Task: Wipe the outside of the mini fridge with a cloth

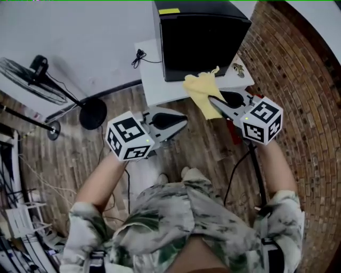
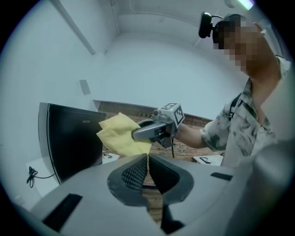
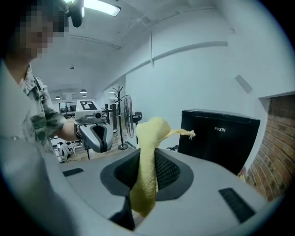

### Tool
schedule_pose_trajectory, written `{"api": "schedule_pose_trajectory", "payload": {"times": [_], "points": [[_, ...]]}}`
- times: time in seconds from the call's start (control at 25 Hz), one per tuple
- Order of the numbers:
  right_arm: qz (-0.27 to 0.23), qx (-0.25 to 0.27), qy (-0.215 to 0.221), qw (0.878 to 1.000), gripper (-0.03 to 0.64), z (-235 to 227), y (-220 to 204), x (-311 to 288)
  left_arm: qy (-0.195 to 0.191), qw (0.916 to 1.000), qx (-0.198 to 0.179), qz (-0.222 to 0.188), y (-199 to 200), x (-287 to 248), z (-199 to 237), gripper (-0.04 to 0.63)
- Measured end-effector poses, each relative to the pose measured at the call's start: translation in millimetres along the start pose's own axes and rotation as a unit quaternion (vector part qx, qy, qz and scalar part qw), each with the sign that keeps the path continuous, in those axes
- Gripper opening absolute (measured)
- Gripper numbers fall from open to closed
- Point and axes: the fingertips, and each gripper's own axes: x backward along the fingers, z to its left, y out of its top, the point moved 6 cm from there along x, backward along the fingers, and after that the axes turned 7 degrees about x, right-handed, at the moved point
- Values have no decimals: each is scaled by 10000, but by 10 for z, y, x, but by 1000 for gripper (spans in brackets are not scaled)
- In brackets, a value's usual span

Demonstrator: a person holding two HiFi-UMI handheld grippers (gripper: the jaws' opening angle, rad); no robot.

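A person stands looking down at a black mini fridge (image 1: 200, 37), a glossy, boxy cabinet with a flat dark door, small pale lettering near the door's upper edge and a yellow sticker (image 1: 169, 11) on its top; it sits on a low white platform (image 1: 157, 88) against a white wall, with a brick surface (image 1: 298, 80) to its right and a wooden floor (image 1: 80, 154) in front. The right gripper (image 1: 213, 100) is pinching a pale yellow cloth (image 1: 201, 91); the soft, crumpled fabric runs up between its two jaws, bunches above them and trails a thin twisted corner towards the fridge; the cloth is held in the air just in front of the lower part of the fridge door, and whether it touches the door cannot be told. The left gripper (image 1: 184, 121) is held lower and to the left, well short of the fridge, its jaws pressed together with nothing between them. A coiled black cable (image 1: 139, 56) lies on the platform left of the fridge; a standing fan (image 1: 32, 80) stands on the floor at far left.
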Motion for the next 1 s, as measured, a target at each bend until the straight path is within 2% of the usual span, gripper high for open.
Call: {"api": "schedule_pose_trajectory", "payload": {"times": [0.28, 0.52, 0.76, 1.0], "points": [[-99, 562, 48, 9984, 87, -609, 600, -99, 5, 9999, -96, -115, 342, -314, 213, 29], [-276, 807, -39, 9963, 86, -1301, 1069, -246, 143, 9995, -192, -184, 627, -489, 504, 29], [-83, 1015, -86, 9948, 86, -1775, 1436, -667, -106, 9996, -173, -185, 769, -706, 873, 29], [311, 1317, -344, 9902, 86, -2208, 1830, -1325, -388, 9985, -365, -108, 1059, -642, 1353, 29]]}}
